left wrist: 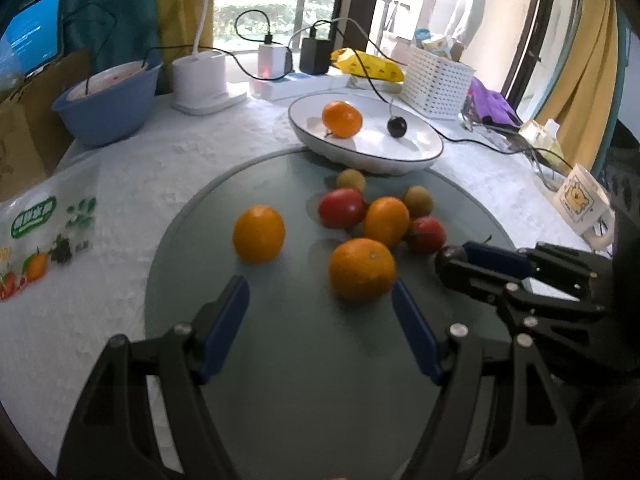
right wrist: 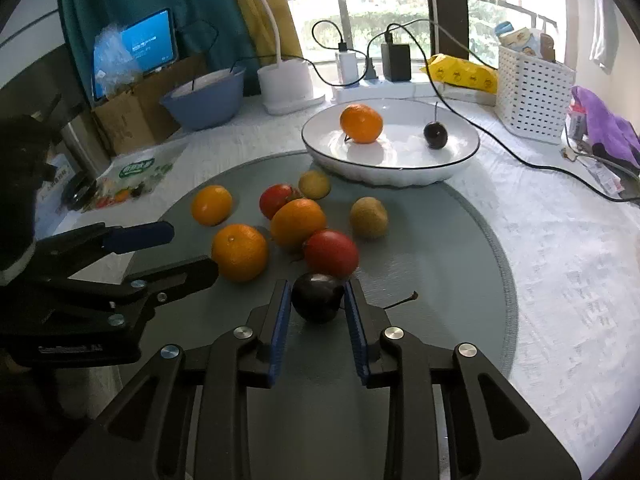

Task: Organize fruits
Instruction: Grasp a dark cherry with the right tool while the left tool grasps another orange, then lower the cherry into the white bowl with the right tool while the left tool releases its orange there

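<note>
Several fruits lie on a grey round mat (left wrist: 304, 360): oranges (left wrist: 362, 269), red tomatoes (left wrist: 341, 208) and small yellow-green fruits (left wrist: 418, 201). A white oval dish (left wrist: 400, 160) behind them holds an orange (left wrist: 342, 119) and a dark cherry (left wrist: 397, 126). My left gripper (left wrist: 320, 300) is open, the nearest orange by its right finger. My right gripper (right wrist: 316, 300) is shut on a dark cherry (right wrist: 318, 297) low over the mat; its stem (right wrist: 400, 302) sticks out right. That gripper shows in the left wrist view (left wrist: 460, 260).
A blue bowl (left wrist: 108, 108), white lamp base (left wrist: 200, 80), chargers with cables (left wrist: 314, 56), yellow bag (left wrist: 368, 65) and white basket (left wrist: 438, 82) line the back. A mug (left wrist: 582, 204) stands at right, a fruit bag (left wrist: 44, 240) at left.
</note>
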A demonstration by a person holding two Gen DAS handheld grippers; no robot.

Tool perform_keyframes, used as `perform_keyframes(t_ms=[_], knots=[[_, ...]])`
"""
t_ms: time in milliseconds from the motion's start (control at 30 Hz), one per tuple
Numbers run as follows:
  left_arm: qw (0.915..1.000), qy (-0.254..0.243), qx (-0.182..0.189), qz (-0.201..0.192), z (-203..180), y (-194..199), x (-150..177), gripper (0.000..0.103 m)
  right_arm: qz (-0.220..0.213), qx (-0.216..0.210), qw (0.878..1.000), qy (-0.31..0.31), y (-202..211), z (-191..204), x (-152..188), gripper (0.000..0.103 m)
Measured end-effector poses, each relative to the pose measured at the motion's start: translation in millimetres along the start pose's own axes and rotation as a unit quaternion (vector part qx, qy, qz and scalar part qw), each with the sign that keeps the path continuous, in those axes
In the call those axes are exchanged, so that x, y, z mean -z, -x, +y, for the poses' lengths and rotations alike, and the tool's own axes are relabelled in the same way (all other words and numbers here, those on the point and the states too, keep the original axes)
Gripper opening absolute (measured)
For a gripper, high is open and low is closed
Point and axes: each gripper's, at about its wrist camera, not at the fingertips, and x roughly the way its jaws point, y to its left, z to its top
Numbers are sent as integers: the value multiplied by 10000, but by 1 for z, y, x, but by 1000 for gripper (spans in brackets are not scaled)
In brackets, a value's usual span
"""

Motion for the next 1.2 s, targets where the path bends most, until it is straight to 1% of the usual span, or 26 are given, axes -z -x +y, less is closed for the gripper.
perform_keyframes(t_ms=[300, 367, 400, 533, 667, 733, 967, 1200], knots=[[9989, -358, -175, 226, -19, -16, -3, 75, -129, -47, 9997, -210, 9, -22, 2, 30], [9983, -416, -319, 268, -22, -20, -3, 75, -145, -57, 9996, -241, 10, -26, 2, 30], [9980, -418, -387, 276, -23, -22, -4, 75, -158, -51, 9995, -258, 11, -29, 3, 30], [9976, -420, -464, 304, -26, -27, -6, 74, -180, -30, 9994, -305, 14, -37, 4, 30], [9977, -452, -372, 327, -30, -31, -9, 49, -218, -12, 9991, -362, 17, -46, 5, 30], [9975, -514, -333, 343, -36, -31, -11, 41, -242, 2, 9989, -393, 19, -49, 5, 30], [9977, -527, -250, 359, -40, -30, -13, 40, -322, -1, 9986, -414, 22, -54, 2, 30], [9984, -516, -169, 179, -42, -17, -23, 40, -371, -1, 9985, -396, 23, -55, -2, 30]])
